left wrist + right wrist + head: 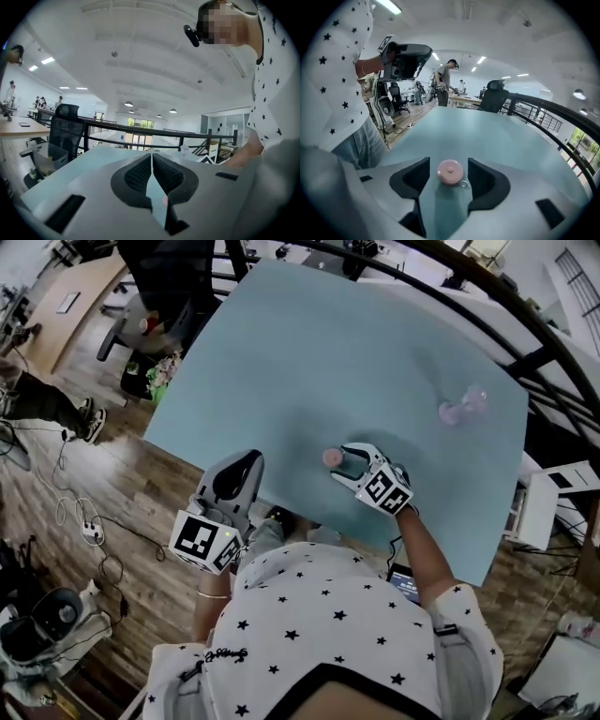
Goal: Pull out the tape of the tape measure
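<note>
A small round pink tape measure [450,171] with a metal ring at its edge lies flat on the pale blue table [309,343], near the front edge. My right gripper [449,175] is open around it, one dark pad on each side, with a gap showing on both sides. In the head view the tape measure [331,457] sits just at the tips of the right gripper [345,461]. My left gripper [247,461] hovers off the table's front edge to the left, pointing roughly level. Its jaws are shut [151,165] with nothing between them.
A pale pink translucent object [462,407] lies at the table's far right. A black office chair [155,310] stands beyond the left corner, and a black railing [525,324] runs behind the table. Cables lie on the wooden floor [80,512]. People stand far off [443,79].
</note>
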A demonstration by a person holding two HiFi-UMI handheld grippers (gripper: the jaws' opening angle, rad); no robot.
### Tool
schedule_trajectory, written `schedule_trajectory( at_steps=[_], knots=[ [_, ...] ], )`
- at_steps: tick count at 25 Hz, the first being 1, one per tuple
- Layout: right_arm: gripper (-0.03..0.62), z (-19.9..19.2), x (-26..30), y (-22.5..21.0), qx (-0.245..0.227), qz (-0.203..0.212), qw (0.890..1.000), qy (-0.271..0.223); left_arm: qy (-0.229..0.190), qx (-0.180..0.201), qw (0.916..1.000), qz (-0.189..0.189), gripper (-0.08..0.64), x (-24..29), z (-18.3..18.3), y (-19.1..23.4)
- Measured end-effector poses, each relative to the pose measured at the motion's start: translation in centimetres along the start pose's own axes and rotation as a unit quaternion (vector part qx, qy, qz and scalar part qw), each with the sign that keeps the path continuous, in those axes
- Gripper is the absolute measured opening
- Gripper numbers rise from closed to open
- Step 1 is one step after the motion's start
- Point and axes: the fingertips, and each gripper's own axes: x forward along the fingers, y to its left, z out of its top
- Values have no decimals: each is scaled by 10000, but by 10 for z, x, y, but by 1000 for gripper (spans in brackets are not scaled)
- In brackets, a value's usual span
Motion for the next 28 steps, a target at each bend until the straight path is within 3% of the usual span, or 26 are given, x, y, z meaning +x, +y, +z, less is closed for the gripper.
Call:
schedule_trajectory(
  at_steps=[6, 12, 16, 17, 23, 28],
  knots=[
    [256, -18, 22, 1, 65, 406, 9989, 207, 11, -114, 9987, 496, 34, -25, -7, 7],
    [273, -25, 33, 3, 237, 520, 9980, 274, 24, -92, 9977, 675, 32, -39, -9, 10],
    [272, -25, 41, -1, 209, 437, 9985, 251, 43, -94, 9977, 669, 32, -45, -11, 12],
    [218, -25, 41, -2, 222, 409, 9985, 276, 49, -93, 9977, 663, 33, -46, -12, 13],
    [212, -21, 43, -3, 504, 265, 9978, 340, 66, -80, 9985, 544, 32, -47, -12, 20],
    [211, -7, 31, -3, 707, -132, 9974, 90, 102, -123, 9990, 406, 32, -43, -17, 22]
  ],
)
